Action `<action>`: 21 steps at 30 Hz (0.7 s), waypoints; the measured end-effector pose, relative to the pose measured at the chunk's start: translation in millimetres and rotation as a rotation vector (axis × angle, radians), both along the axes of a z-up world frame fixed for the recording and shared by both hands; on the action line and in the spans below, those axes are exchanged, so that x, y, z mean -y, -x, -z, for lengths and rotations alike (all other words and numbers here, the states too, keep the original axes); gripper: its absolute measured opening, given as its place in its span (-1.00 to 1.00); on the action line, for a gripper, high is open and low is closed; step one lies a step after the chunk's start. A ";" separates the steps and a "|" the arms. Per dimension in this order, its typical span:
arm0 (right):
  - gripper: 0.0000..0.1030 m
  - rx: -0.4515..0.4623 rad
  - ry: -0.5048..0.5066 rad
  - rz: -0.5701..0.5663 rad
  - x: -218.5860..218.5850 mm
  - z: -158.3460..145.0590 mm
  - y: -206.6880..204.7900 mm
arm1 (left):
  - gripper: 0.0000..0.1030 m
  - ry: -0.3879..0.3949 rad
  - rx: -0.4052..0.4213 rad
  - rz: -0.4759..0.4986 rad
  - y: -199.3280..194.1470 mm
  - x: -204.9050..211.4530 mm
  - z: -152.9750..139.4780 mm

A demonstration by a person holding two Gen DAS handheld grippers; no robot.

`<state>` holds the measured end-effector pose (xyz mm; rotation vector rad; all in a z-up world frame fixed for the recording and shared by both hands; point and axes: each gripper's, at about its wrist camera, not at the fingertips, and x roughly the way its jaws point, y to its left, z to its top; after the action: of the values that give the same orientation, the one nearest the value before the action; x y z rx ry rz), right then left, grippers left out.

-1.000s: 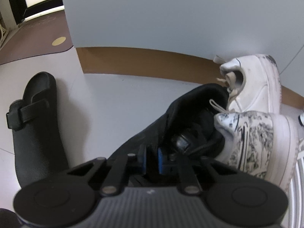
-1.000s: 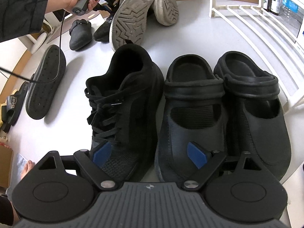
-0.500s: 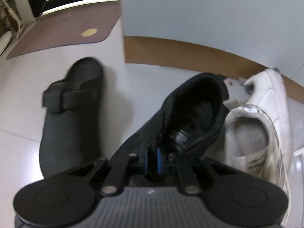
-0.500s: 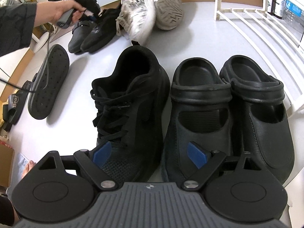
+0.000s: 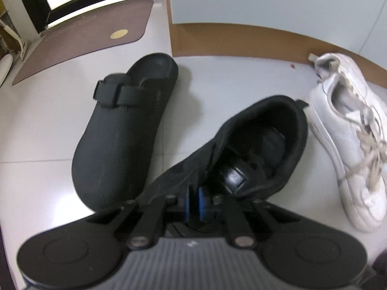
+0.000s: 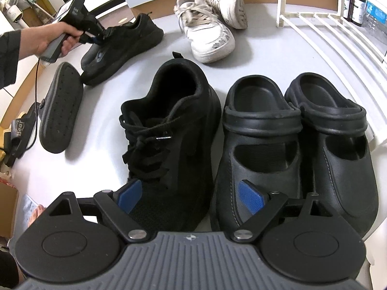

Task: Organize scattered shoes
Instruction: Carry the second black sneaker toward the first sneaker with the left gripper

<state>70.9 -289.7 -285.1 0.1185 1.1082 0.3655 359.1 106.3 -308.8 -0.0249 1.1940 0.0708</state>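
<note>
My left gripper [image 5: 194,203] is shut on the upper of a black sneaker [image 5: 254,149], near its tongue. The right wrist view shows a hand holding that gripper [image 6: 96,37] on the same sneaker [image 6: 123,41], at the far left of the floor. A black strap clog [image 5: 121,133] lies left of it and a white sneaker [image 5: 350,133] lies right of it. My right gripper [image 6: 189,194] hangs open over the toe of a black laced sneaker [image 6: 169,133]. This sneaker stands beside a pair of black clogs [image 6: 261,145].
Two white sneakers [image 6: 208,29] rest near the far wall. A black clog lies sole up [image 6: 60,106] at the left, beside a dark sandal [image 6: 19,133]. A white wire rack [image 6: 326,36] runs along the right. A brown mat [image 5: 84,36] lies by the wall corner.
The left gripper has pulled the black sneaker leftward, away from the white sneakers and toward the strap clog. The patterned white sneaker dropped from sole-up to upright. The right gripper kept still.
</note>
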 end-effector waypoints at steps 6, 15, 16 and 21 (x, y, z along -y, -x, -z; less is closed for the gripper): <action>0.76 0.001 0.000 -0.001 -0.3 -0.2 0.9 | -0.91 0.052 -0.007 0.033 30.2 -5.7 -2.5; 0.76 -0.001 -0.002 -0.005 -1.5 0.0 2.3 | -0.93 0.123 -0.042 0.071 79.7 -2.2 5.1; 0.76 -0.001 -0.002 -0.005 -1.3 0.2 2.4 | -0.93 0.133 -0.046 0.071 85.5 -1.1 5.5; 0.76 -0.002 -0.002 -0.004 -1.1 0.5 2.8 | -0.93 0.161 -0.058 0.094 106.8 7.6 4.3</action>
<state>68.1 -288.6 -285.6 0.1183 1.1107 0.3697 252.3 98.7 -313.1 -0.1089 1.2545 -0.1078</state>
